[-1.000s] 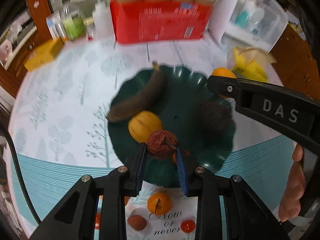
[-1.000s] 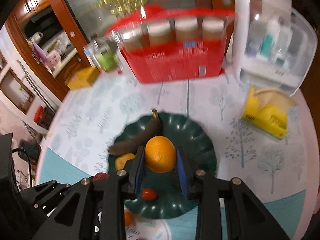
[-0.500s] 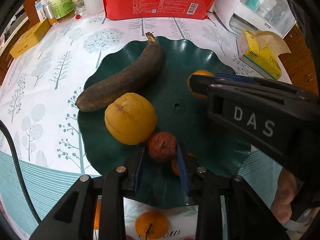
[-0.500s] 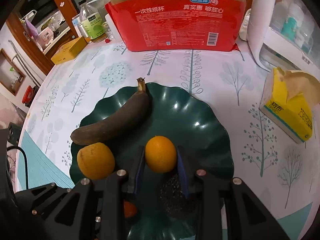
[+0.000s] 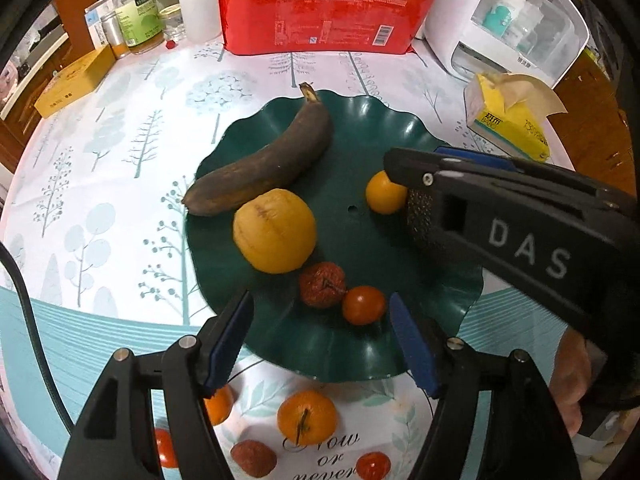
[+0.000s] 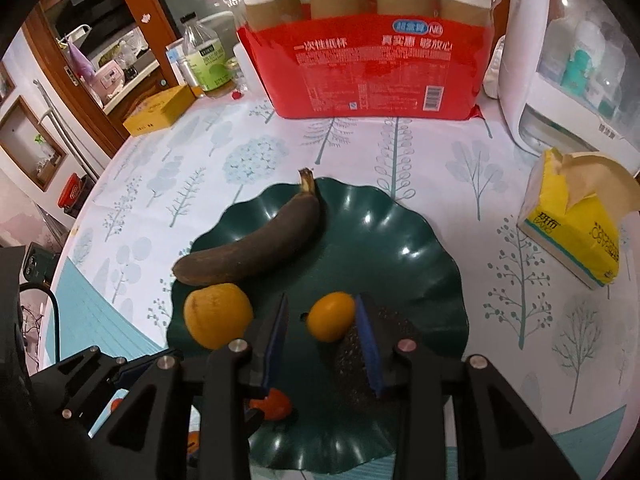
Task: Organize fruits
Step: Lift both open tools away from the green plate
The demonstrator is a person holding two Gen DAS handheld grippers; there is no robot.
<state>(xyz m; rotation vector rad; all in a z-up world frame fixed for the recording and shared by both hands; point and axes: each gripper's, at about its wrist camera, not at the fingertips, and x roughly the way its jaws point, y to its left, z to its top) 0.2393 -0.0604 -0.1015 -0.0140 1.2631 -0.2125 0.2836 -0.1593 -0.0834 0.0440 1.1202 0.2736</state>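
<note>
A dark green scalloped plate (image 5: 436, 300) (image 6: 424, 264) holds a blackened banana (image 5: 272, 168) (image 6: 256, 248), a yellow-orange citrus (image 5: 274, 236) (image 6: 218, 316), a wrinkled red lychee (image 5: 322, 284), a small red tomato (image 5: 363, 305) and a dark rough avocado (image 6: 356, 356). My left gripper (image 5: 318, 312) is opening; the lychee lies free on the plate just past its tips. A small orange (image 6: 331, 316) (image 5: 385, 198) rests on the plate between the fingers of my right gripper (image 6: 322, 314) (image 5: 408, 172). Its jaws are opening, with a gap showing at the left pad.
A red pack of paper cups (image 6: 368, 64) stands behind the plate, bottles (image 5: 140, 16) and a yellow box (image 5: 72, 80) at the back left. A yellow tissue box (image 6: 576, 236) and a white case (image 5: 512, 28) are at the right. A fruit-printed mat (image 5: 308, 432) lies below the plate. A hand (image 5: 568, 384) holds the right gripper.
The left gripper has opened and let go of the lychee, which now lies beside the tomato. The right gripper has sunk with the orange onto the plate and its jaws have parted a little.
</note>
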